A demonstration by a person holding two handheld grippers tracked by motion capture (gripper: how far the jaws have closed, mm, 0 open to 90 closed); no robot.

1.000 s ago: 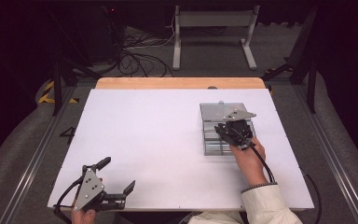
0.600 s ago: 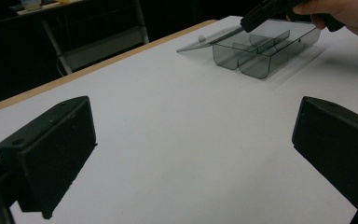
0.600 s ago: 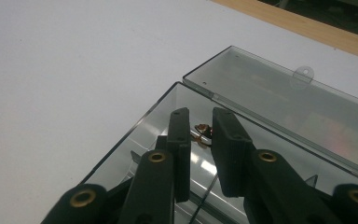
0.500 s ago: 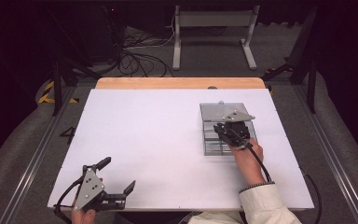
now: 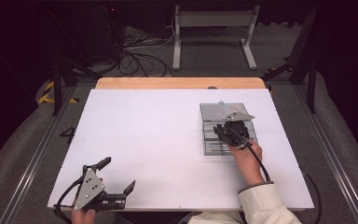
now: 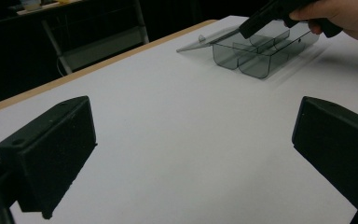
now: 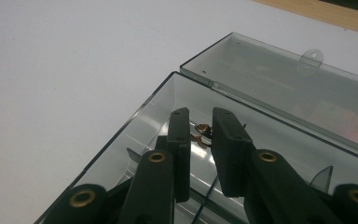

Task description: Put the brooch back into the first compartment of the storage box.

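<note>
Right gripper (image 5: pixel 230 133) now deeper over the clear compartment box (image 5: pixel 209 140); left gripper (image 5: pixel 109 179) unchanged.

Over the last second the right gripper crept toward the box's far end. Its jaws are narrow around small brass-coloured parts (image 7: pixel 203 134) inside a compartment; grip uncertain. Lid (image 7: pixel 279 84) lies open beyond. Left jaws wide, empty, well apart from the box: likely a pick beginning.

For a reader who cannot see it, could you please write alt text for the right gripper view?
The right gripper, jaws nearly closed, reaches into an open clear plastic box with small brass-coloured pieces between its tips. The box's lid lies flat behind on a white table.
</note>
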